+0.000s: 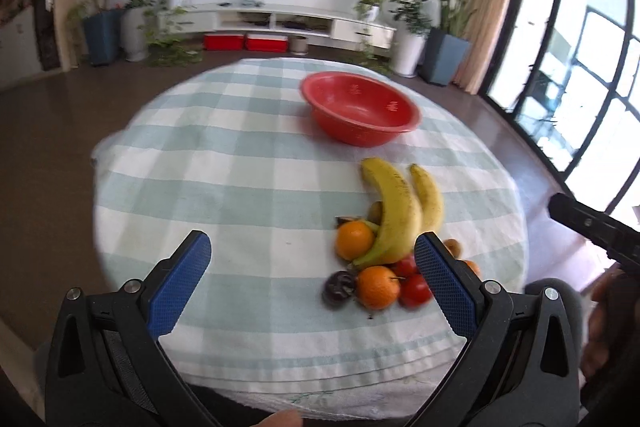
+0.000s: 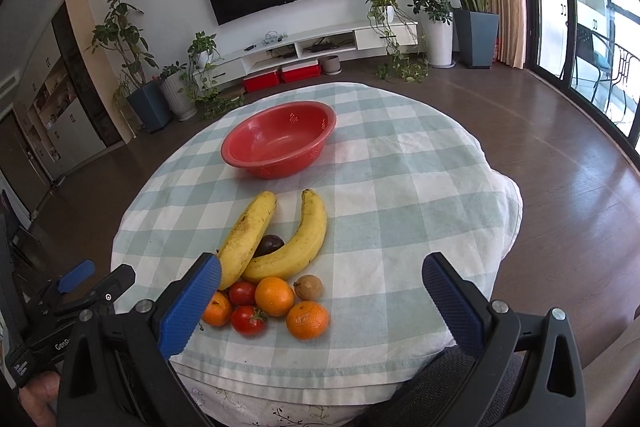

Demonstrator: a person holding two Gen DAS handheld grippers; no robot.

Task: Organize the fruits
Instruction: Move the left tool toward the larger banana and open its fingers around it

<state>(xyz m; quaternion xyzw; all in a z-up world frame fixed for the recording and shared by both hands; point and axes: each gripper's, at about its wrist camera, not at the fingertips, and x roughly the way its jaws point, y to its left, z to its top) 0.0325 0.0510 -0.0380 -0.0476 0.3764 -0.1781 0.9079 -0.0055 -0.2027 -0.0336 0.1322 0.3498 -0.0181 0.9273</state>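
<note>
An empty red bowl (image 1: 360, 109) (image 2: 280, 139) sits on the far side of a round table with a green-white checked cloth (image 1: 224, 179) (image 2: 400, 187). In front of it lies a pile of fruit: two bananas (image 1: 396, 215) (image 2: 296, 247), oranges (image 1: 378, 287) (image 2: 274, 295), red tomatoes (image 1: 416, 289) (image 2: 248, 321), a dark plum-like fruit (image 1: 338, 287) (image 2: 269, 244) and a small brown fruit (image 2: 309, 287). My left gripper (image 1: 312, 255) is open and empty above the near table, left of the pile. My right gripper (image 2: 322, 275) is open and empty above the pile's right side.
The table edge curves close to me in both views. The other gripper's body shows at the right edge of the left wrist view (image 1: 592, 227) and at the lower left of the right wrist view (image 2: 72, 307). Beyond are a brown floor, plants and a TV stand.
</note>
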